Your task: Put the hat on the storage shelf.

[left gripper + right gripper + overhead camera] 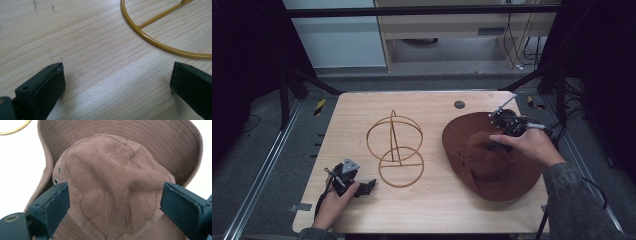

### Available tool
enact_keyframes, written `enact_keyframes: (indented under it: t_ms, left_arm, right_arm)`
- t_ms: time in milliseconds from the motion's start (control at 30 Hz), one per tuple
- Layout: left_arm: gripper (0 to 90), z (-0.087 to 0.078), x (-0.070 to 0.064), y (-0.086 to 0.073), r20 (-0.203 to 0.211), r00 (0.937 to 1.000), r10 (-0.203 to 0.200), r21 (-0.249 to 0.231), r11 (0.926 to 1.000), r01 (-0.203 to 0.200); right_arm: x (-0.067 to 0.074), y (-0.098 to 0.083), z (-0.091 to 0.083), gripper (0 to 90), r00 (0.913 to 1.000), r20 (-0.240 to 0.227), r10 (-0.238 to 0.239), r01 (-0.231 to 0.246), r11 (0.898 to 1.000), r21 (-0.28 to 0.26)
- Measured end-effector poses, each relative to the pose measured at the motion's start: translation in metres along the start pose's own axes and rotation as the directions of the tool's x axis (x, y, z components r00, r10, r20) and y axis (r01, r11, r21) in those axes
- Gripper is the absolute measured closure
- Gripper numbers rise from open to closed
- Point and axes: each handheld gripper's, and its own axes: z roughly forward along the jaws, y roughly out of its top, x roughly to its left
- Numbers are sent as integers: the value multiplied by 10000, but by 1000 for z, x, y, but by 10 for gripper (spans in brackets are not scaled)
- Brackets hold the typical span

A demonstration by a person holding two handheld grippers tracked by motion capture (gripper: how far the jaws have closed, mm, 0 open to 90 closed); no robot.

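High view, right tongs (pixel 496 146) spread over brown hat (pixel 482 165), table (pixel 422 200).

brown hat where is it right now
In the high view the brown suede brimmed hat lies on the right side of the wooden table, right of the gold wire stand, with the right tool open over its crown.

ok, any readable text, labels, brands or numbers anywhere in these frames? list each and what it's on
None can be read.
The brown hat: stitching and two eyelets, no label or brand in sight.
The gold wire stand: bare wire, no marking.
The table: plain wood grain; the dark round disc near its far edge carries no legible mark.
The left gripper and right gripper: black jaws, no print.
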Motion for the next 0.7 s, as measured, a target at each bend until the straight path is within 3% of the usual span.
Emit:
enact_keyframes:
  t_ms: [133, 367, 700]
  left_arm:
    - [0, 0, 0, 0, -4, 10000, 25, 1, 10000, -25]
    - [0, 0, 0, 0, -3, 10000, 19, 10, 10000, -19]
    - [0, 0, 0, 0, -3, 10000, 18, 5, 10000, -18]
  right_arm:
    - [-2, 11, 11, 102, 9991, 363, -227, 213, 9991, 361]
    - [-6, 20, 23, 97, 9996, 162, -249, 238, 9976, 651]
    - [-6, 17, 40, 110, 9991, -215, -355, 374, 9946, 964]
